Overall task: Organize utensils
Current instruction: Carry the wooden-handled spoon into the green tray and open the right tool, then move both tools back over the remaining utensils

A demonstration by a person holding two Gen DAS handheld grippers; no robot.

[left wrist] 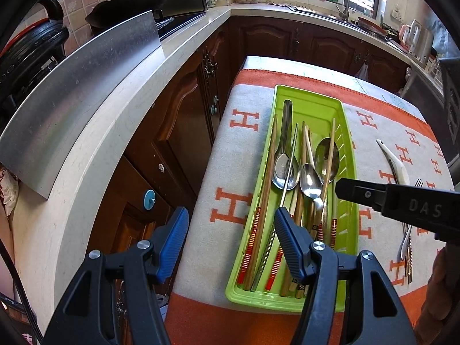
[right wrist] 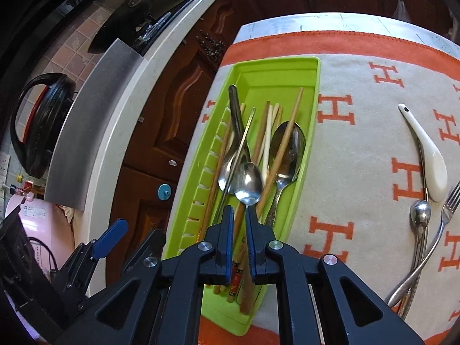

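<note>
A: Left gripper [left wrist: 231, 227]?
B: Jaws stood apart, nothing btwn them, hanging over the near left edge of the green tray [left wrist: 349, 155].
A: Tray contents?
B: Chopsticks [left wrist: 263, 210], three steel spoons [left wrist: 310, 184].
A: Right gripper [left wrist: 345, 188]?
B: Came in from the right, tip over the tray. White spoon [left wrist: 395, 162] & fork [left wrist: 414, 201] lay on the cloth [left wrist: 230, 155].

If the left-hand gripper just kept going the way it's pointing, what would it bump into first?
Probably the near left edge of the green tray, or the blanket beside it. The left gripper is open and empty; depth is hard to judge.
</note>
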